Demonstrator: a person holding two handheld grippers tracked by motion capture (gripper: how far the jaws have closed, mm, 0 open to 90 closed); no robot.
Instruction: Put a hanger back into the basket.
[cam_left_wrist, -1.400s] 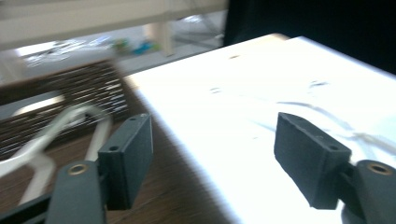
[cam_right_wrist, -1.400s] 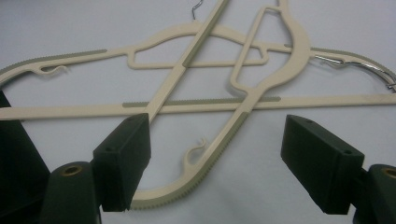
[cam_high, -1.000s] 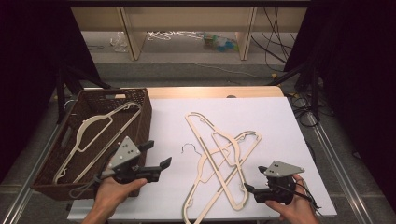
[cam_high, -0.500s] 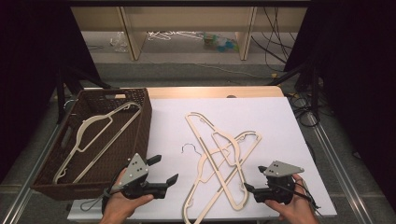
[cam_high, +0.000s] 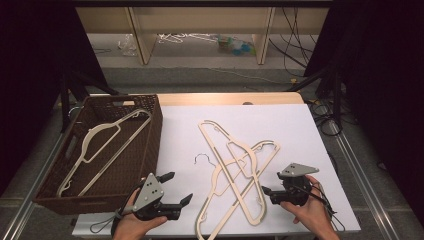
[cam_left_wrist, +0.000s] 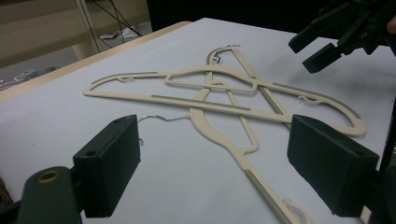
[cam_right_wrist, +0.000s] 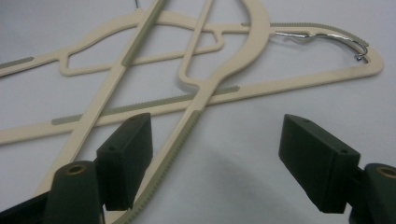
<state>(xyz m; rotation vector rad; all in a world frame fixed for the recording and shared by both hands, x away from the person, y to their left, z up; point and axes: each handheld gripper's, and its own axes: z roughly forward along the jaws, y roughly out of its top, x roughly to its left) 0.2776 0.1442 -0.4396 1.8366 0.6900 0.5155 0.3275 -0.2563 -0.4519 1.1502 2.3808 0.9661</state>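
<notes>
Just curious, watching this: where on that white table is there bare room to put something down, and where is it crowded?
Bare white sheet lies beyond and right of the tangled hangers, toward the far wooden edge. Another free strip runs between the wicker basket and the hangers, ahead of the left gripper. The middle is crowded with overlapping hangers, the right gripper at their edge; the basket already holds one hanger.

The white surface (cam_high: 300, 130) is evenly lit from above, while the surroundings are left almost black. Only faint, soft shadows are cast under the hangers (cam_high: 235, 170). In both gripper views the near tongs are rendered soft and slightly out of focus, and mild graininess is seen.
</notes>
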